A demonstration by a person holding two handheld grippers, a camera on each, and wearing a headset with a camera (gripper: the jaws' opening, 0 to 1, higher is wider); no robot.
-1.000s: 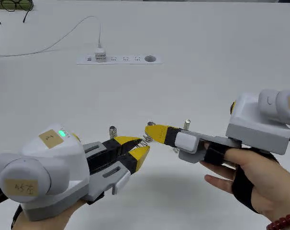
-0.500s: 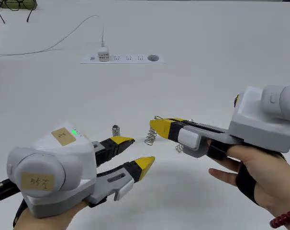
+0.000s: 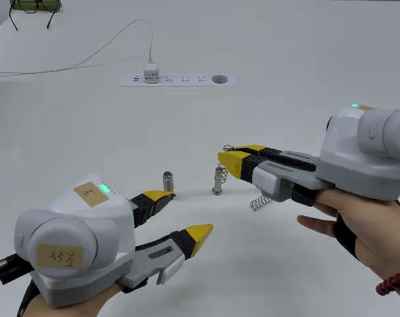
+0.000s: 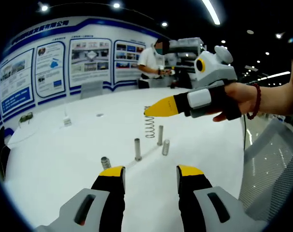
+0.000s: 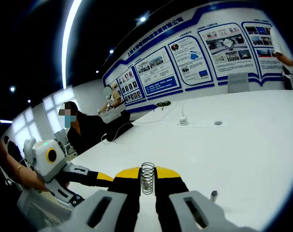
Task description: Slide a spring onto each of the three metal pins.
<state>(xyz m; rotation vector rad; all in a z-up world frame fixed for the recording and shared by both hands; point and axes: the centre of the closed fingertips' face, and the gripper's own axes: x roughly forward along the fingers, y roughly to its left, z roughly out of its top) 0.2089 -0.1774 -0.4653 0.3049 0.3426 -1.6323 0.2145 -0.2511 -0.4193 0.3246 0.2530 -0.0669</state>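
I see bare worktop (image 3: 88, 132) around the upright pins (image 4: 137, 149); a loose spring (image 3: 259, 201) lies near them.

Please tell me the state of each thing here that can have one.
left gripper, open and empty
right gripper, shut on the spring
spring, hanging from the jaw tips
loose spring, lying on its side
pin, upright and bare
charger, plugged into the power strip

Rear sticker (image 3: 59, 255), left tongs (image 3: 185, 212): handwritten, seemingly "55" plus an unclear mark.
Top sticker (image 3: 91, 193): scrawl, unreadable.
Wall boards (image 5: 195, 58): blue headings, too small to read.
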